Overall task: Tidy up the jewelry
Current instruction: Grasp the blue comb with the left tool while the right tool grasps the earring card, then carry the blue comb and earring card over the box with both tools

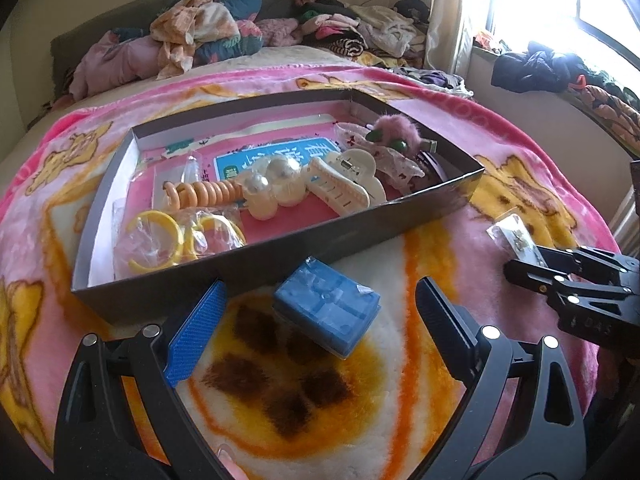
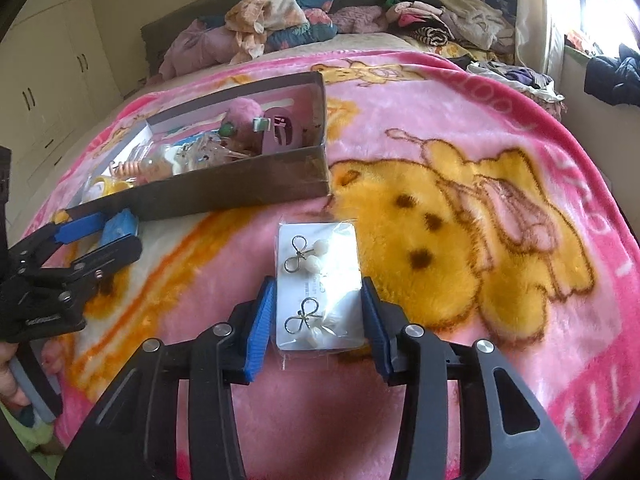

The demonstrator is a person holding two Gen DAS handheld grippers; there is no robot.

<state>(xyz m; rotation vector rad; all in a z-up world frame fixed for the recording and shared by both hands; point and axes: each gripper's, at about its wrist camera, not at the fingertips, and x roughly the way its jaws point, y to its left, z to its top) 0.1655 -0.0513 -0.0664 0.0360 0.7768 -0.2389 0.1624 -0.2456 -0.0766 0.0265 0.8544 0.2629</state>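
Left wrist view: the left tool (image 1: 320, 320) hangs low over the bed, its jaws spread wide and released, with a small blue box (image 1: 326, 312) lying on the pink cartoon blanket (image 1: 460, 248) between the blue pad (image 1: 196, 332) and the dark one, touching neither. Just beyond the blue box stands the long dark cardboard tray (image 1: 280, 256), its near wall close to the box. Inside the tray, from the near left corner: yellow bangles in clear wrap (image 1: 160, 240), an orange coiled hair tie (image 1: 208, 194), a cluster of big pearl baubles (image 1: 272, 190), a cream claw clip (image 1: 344, 184), some lacy pieces, and at the far right a fluffy pink pom-pom (image 1: 394, 128). A pink printed card lines the tray floor. Off to the right, the right tool (image 1: 524, 260) reaches in over a small packet.

In the right wrist view that packet is an earring card in a clear sleeve (image 2: 318, 292), two bow-shaped wire earrings with white beads pinned to it. It lies flat on the blanket, well apart from the tray (image 2: 240, 196). The right tool (image 2: 318, 316) brackets the card's near half, jaws parted on either side; whether the pads press its edges I cannot tell. Farther back, heaped clothes (image 2: 272, 20) cover the head of the bed, and pale wardrobe doors (image 2: 48, 72) stand on the left.
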